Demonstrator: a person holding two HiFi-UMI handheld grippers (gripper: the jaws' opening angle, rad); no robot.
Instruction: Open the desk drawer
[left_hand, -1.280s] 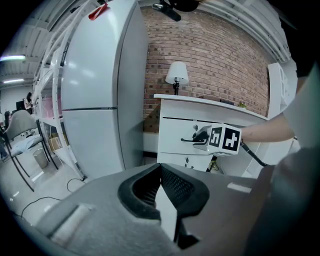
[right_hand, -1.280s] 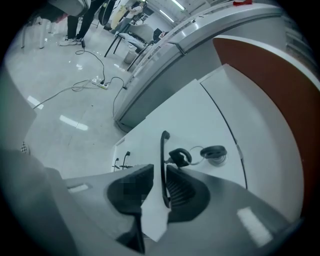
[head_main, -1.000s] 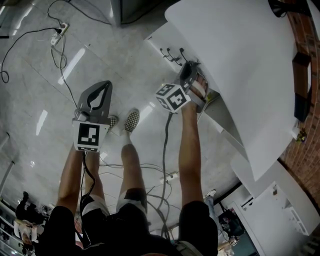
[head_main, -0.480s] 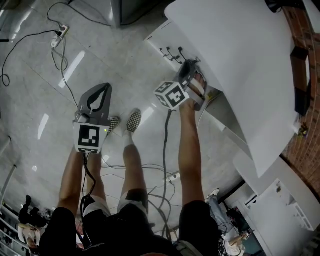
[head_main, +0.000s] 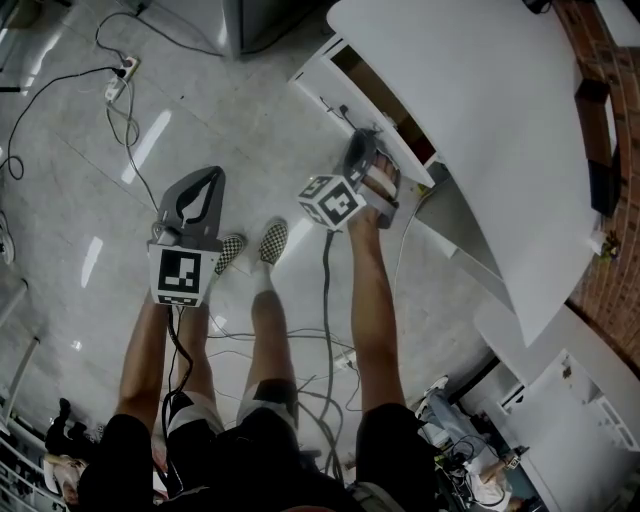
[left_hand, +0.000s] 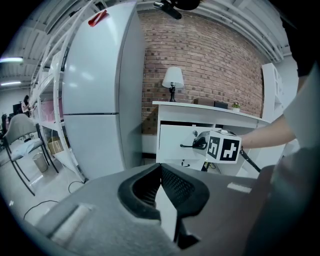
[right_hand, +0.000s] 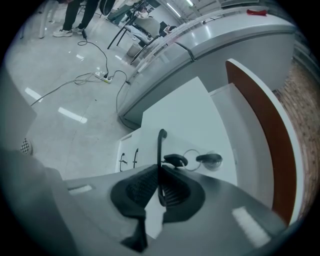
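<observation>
The white desk drawer (head_main: 325, 80) stands partly pulled out from under the desk top (head_main: 480, 120), and a dark strip of its inside (head_main: 385, 100) shows. My right gripper (head_main: 364, 142) is shut on the drawer's thin black handle (right_hand: 160, 147), which runs upright between the pads. A key on a ring (right_hand: 200, 159) hangs in the drawer front beside the handle. In the left gripper view the drawer front (left_hand: 172, 140) and the right gripper (left_hand: 197, 144) on its handle show ahead. My left gripper (head_main: 212, 172) hangs over the floor, shut on nothing, well left of the desk.
Cables (head_main: 120, 120) and a power strip (head_main: 118, 85) lie on the glossy floor. The person's shoes (head_main: 265, 240) stand between the two grippers. A tall grey fridge (left_hand: 95, 100) rises left of the desk, a lamp (left_hand: 173, 80) stands on it, and small handles (right_hand: 127, 159) sit below the drawer.
The drawer has slid out from under the desk top, so its dark inside now shows. My right gripper moved with the handle toward the person. The left gripper barely moved.
</observation>
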